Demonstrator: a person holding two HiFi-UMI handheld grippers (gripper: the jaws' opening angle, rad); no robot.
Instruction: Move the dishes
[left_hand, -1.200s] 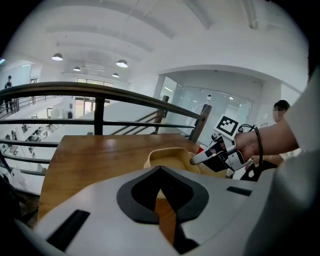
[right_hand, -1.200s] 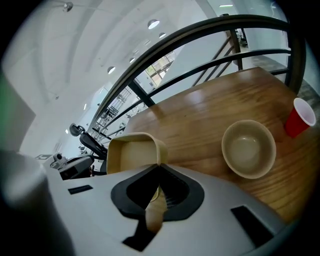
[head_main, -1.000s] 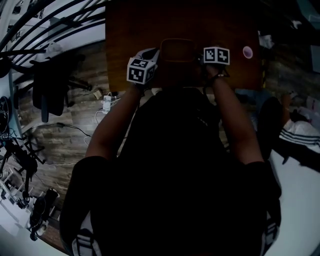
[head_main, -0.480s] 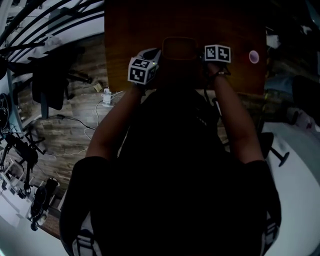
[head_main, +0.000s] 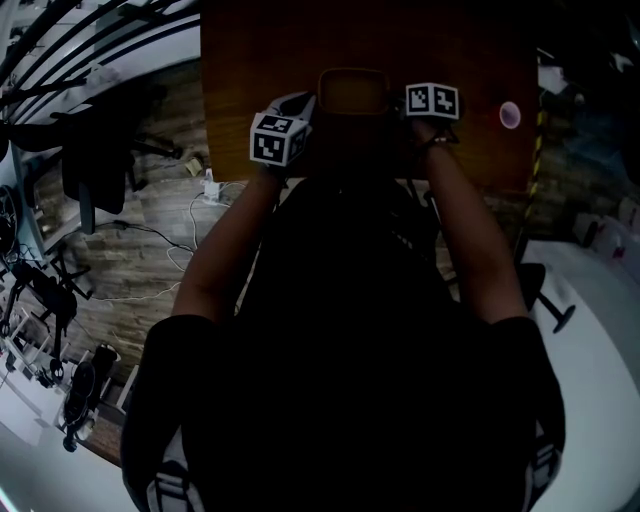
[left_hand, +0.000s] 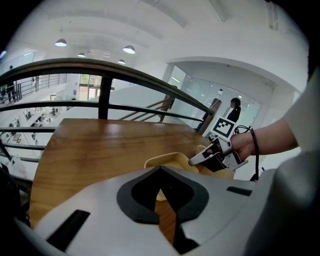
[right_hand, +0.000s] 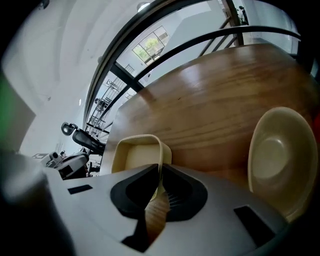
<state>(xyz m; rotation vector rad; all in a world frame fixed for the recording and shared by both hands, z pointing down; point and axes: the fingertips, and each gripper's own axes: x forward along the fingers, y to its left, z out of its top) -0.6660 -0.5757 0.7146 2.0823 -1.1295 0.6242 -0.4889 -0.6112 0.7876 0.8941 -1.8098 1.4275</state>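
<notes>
A cream square dish (head_main: 352, 92) sits over the near part of the wooden table (head_main: 260, 60), held between both grippers. My left gripper (head_main: 316, 108) is shut on its left rim. In the left gripper view the rim (left_hand: 170, 160) runs into the closed jaws, and my right gripper (left_hand: 214, 155) shows on the far side. That right gripper (head_main: 393, 108) is shut on the right rim. In the right gripper view the dish (right_hand: 134, 152) stands edge-on in the jaws. I cannot tell whether the dish rests on the table or hangs just above it.
A round cream bowl (right_hand: 276, 159) lies on the table right of the square dish. A small pink cup (head_main: 510, 115) stands near the table's right edge. A dark railing (left_hand: 100, 67) runs beyond the table's far side. Chairs and cables sit on the floor at left.
Both grippers keep their hold on the square dish. The head view has shifted a little, so the table and the pink cup sit slightly differently in frame.
</notes>
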